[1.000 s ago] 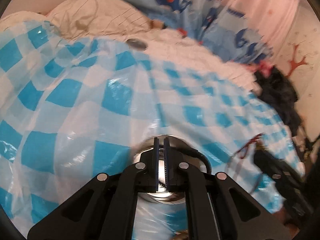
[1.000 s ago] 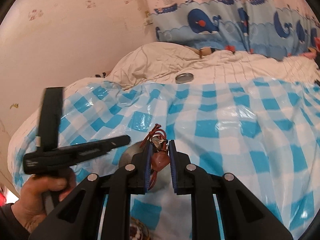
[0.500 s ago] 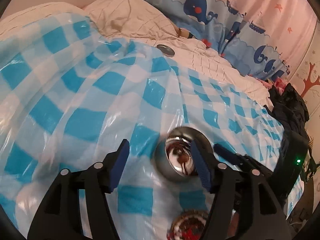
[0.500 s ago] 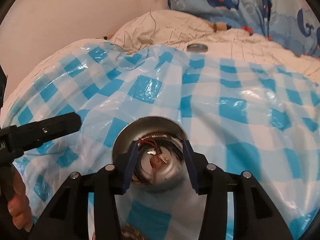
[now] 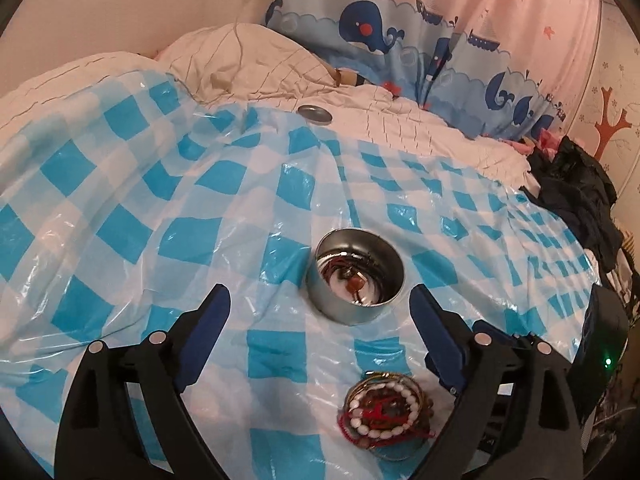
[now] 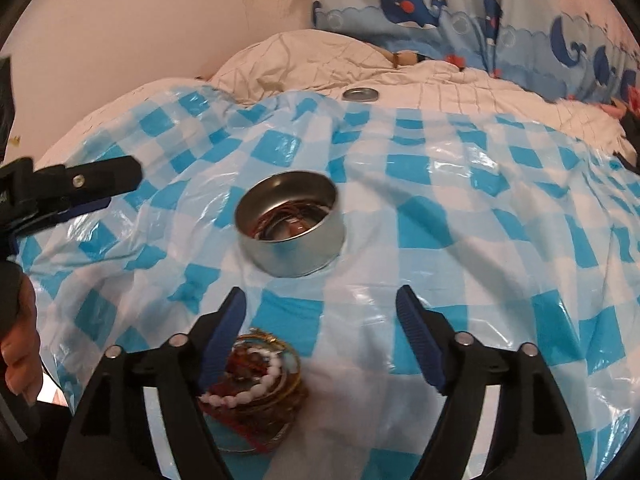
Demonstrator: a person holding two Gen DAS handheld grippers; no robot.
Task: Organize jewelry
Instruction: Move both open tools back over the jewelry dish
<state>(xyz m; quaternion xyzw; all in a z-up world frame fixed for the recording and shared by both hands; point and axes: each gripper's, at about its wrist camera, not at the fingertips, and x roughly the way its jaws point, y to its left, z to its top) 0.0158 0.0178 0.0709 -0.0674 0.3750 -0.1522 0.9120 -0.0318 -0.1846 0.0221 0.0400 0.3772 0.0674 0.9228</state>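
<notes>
Both the left gripper (image 5: 318, 300) and right gripper (image 6: 320, 304) angle downward, jaws opening wide and empty, near the metal tin (image 5: 355, 276).

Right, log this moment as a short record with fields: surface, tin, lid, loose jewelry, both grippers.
surface: blue-and-white checked plastic sheet spread over a bed
tin: round metal tin, open, upright on the sheet; red cord and an amber pendant inside
lid: flat metal lid lying apart, at the sheet's far edge
loose jewelry: pile of bracelets, white beads and red cord, on the sheet nearer than the tin
left gripper: jaws opening, nothing between them
right gripper: jaws opening, nothing held; left finger overlaps the pile in view
</notes>
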